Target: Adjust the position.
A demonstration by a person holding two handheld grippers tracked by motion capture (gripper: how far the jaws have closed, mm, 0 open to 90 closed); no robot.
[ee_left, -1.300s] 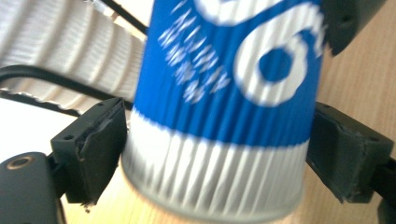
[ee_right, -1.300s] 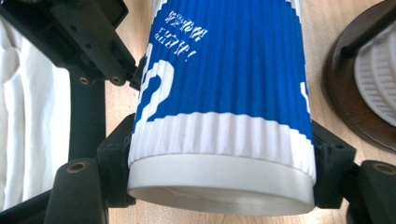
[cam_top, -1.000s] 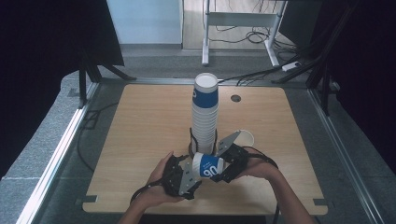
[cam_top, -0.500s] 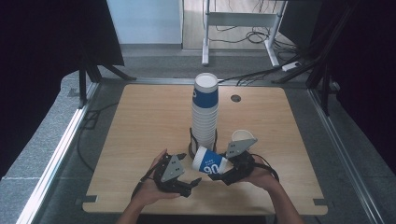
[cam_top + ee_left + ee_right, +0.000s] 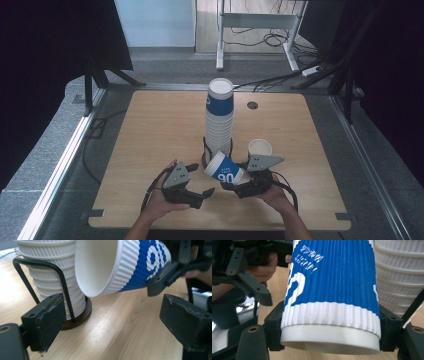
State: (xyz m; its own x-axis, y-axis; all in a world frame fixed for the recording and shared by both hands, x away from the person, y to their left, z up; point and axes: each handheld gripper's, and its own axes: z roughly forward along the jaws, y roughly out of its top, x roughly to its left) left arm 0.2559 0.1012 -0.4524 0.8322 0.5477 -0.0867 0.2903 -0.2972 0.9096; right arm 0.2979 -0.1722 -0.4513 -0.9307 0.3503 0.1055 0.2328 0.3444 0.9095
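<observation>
1. The right hand-held gripper [image 5: 231, 186] is clamped on a blue-and-white paper cup [image 5: 223, 168], its two jaws pressing the ribbed wall near the cup's base on opposite sides, as the right gripper view shows [image 5: 329, 315].
2. The cup lies tilted on its side above the worktop [image 5: 150, 130], lifted clear of the wood, with its open mouth turned toward the left hand-held gripper [image 5: 207, 192].
3. The left hand-held gripper stands wide with nothing between its jaws; in the left gripper view the cup's mouth [image 5: 100, 267] hangs above and beyond them, apart from both.
4. In the high view the left hand-held gripper sits at about 8 o'clock from the cup, near it; the right one is at about 4 o'clock.
5. At 12 o'clock from the cup, just beside it, a tall stack of cups [image 5: 220, 120] stands upright in a black wire holder [image 5: 206, 150] on a round dark base.
6. A single empty cup [image 5: 260, 148] stands upright at about 2 o'clock from the held cup, close to the right hand-held gripper's grey plate.
7. A small dark round hole [image 5: 252, 105] sits in the worktop at 1 o'clock, well apart.
</observation>
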